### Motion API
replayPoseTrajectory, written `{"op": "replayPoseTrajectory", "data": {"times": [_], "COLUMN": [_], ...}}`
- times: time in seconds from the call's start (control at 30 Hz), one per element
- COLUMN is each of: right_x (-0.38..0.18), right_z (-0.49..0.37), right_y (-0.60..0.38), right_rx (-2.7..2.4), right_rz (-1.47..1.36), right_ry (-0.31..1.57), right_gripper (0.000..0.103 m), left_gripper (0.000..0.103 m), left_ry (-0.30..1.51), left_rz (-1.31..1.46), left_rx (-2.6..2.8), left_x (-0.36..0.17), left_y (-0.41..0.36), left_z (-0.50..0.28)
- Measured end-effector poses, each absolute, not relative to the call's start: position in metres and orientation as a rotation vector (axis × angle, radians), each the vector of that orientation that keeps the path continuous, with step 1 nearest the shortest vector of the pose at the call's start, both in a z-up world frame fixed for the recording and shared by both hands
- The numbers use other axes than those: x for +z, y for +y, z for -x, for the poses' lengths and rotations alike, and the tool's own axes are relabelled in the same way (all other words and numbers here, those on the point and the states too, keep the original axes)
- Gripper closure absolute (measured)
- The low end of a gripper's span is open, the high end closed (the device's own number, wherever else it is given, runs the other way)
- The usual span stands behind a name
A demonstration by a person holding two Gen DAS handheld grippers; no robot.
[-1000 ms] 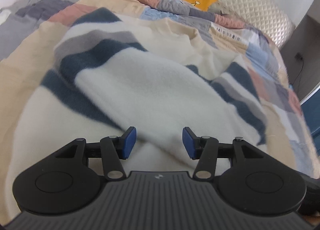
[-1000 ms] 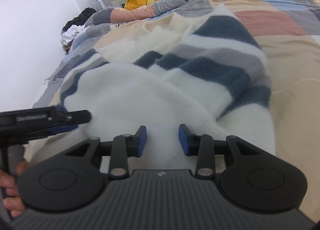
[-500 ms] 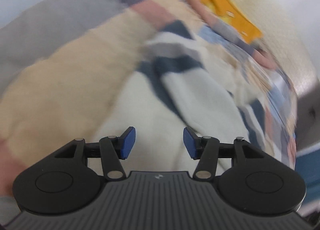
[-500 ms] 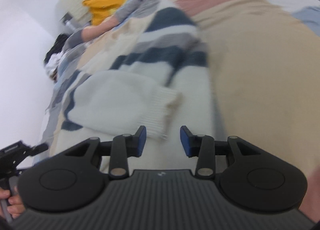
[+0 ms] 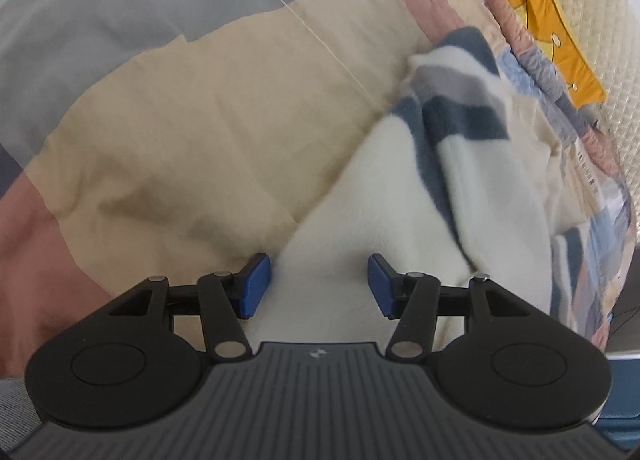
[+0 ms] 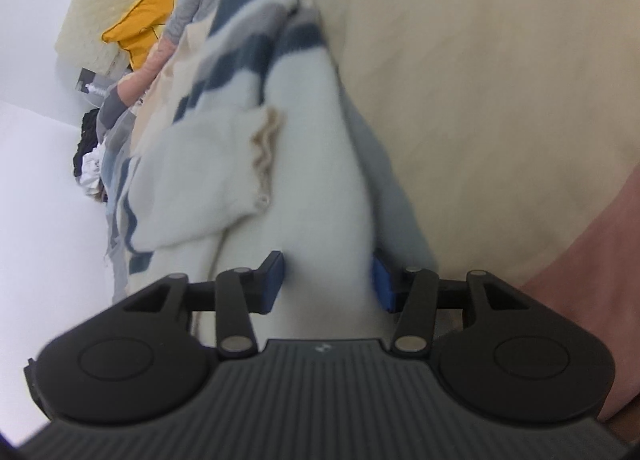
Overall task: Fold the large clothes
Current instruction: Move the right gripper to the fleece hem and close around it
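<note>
A cream fleece sweater point(image 5: 400, 195) with navy and grey stripes lies on the patchwork bed quilt point(image 5: 180, 131). In the left wrist view its plain lower corner reaches down between my left gripper point(image 5: 318, 286), whose blue pads stand apart over the cloth without pressing it. In the right wrist view the same sweater point(image 6: 312, 163) runs up the frame, a ribbed cuff point(image 6: 262, 155) folded across it. My right gripper point(image 6: 326, 282) straddles the sweater's side edge; its jaws are opening, cloth between them, no pad squeezing it.
A yellow cushion point(image 5: 548, 23) and a quilted cream headboard point(image 5: 600, 59) stand at the bed's far end. A white wall point(image 6: 48, 179) runs along the bed's other side, with a dark heap of clothes point(image 6: 88, 147) against it.
Both views have rolled and shifted from above the sweater's middle to its edges. The left gripper now sits at the lower corner, the right at the side edge, its jaws wider apart.
</note>
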State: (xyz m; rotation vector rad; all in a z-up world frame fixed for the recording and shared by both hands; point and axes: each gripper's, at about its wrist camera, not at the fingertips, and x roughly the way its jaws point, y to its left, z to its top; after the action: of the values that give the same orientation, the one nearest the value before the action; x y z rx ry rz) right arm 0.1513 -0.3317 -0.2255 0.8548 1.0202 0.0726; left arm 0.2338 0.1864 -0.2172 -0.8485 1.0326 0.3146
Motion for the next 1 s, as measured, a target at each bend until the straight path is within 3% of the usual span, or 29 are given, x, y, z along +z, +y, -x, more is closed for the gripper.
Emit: {"op": "replayPoseTrajectory", "data": {"times": [0.47, 0.6, 0.77, 0.83, 0.9, 1.0], "right_x": [-0.236, -0.237, -0.232, -0.230, -0.231, -0.226], "right_z": [-0.137, -0.142, -0.140, -0.142, -0.145, -0.145], "right_y": [-0.309, -0.305, -0.302, -0.298, -0.297, -0.301], "right_rx": [0.217, 0.237, 0.324, 0.333, 0.331, 0.349], "right_rz": [-0.946, -0.921, -0.948, -0.916, -0.906, -0.910], "right_ry": [1.125, 1.128, 1.065, 1.063, 1.064, 1.035], "right_gripper": [0.053, 0.062, 0.065, 0.070, 0.075, 0.079], "left_gripper": [0.042, 0.043, 0.044, 0.070, 0.081, 0.086], "left_ry": [1.216, 1.237, 1.260, 1.232, 1.201, 1.144], "left_rz": [0.655, 0.650, 0.662, 0.669, 0.672, 0.707], "left_rx": [0.267, 0.219, 0.167, 0.155, 0.137, 0.110], "left_x": [-0.224, -0.229, -0.234, -0.232, -0.229, -0.221], "left_y": [0.150, 0.143, 0.138, 0.138, 0.138, 0.139], "left_z": [-0.217, -0.219, -0.224, -0.225, -0.226, -0.223]}}
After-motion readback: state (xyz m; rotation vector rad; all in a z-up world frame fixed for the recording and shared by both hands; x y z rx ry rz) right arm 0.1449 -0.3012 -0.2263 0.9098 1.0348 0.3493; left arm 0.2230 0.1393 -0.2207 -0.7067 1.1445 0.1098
